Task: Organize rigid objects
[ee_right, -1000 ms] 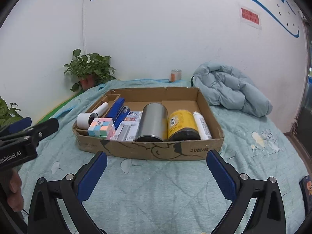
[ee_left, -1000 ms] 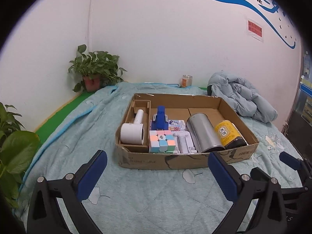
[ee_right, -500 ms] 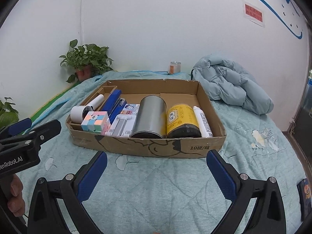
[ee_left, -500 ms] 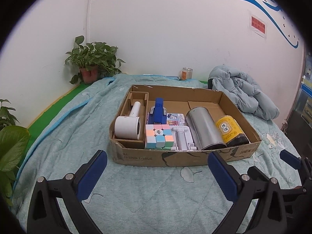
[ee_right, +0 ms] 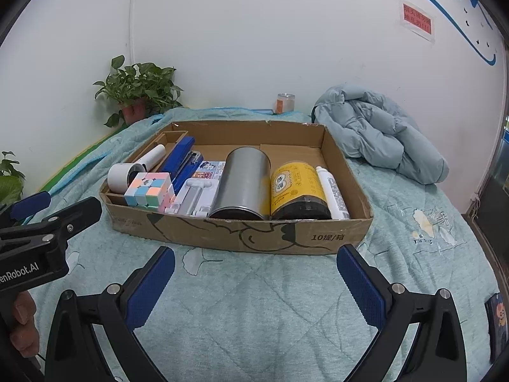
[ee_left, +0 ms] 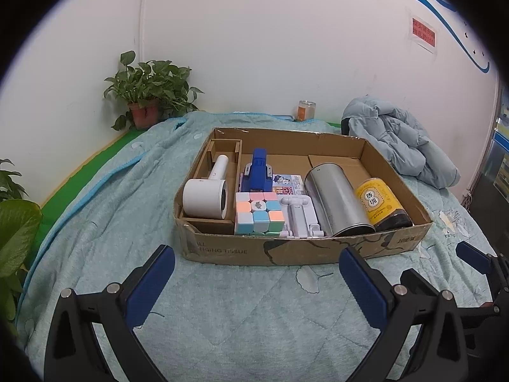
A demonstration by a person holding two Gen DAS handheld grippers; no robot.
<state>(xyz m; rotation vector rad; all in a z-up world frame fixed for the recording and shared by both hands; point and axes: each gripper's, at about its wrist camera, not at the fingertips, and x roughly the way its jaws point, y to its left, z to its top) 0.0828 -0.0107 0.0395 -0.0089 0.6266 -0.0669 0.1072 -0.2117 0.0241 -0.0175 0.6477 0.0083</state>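
Both tools, left tool (ee_left: 256, 275) and right tool (ee_right: 254, 273), gape empty before the packed cardboard box (ee_right: 241, 234).

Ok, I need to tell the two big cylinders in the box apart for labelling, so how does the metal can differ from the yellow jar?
The metal can is plain bare silver, while the yellow jar carries a yellow printed label and has a dark end. The can looks longer and reaches further back in the cardboard box than the jar. The can lies nearer the middle; the jar lies on its right, next to a white tube. Both lie on their sides, side by side.
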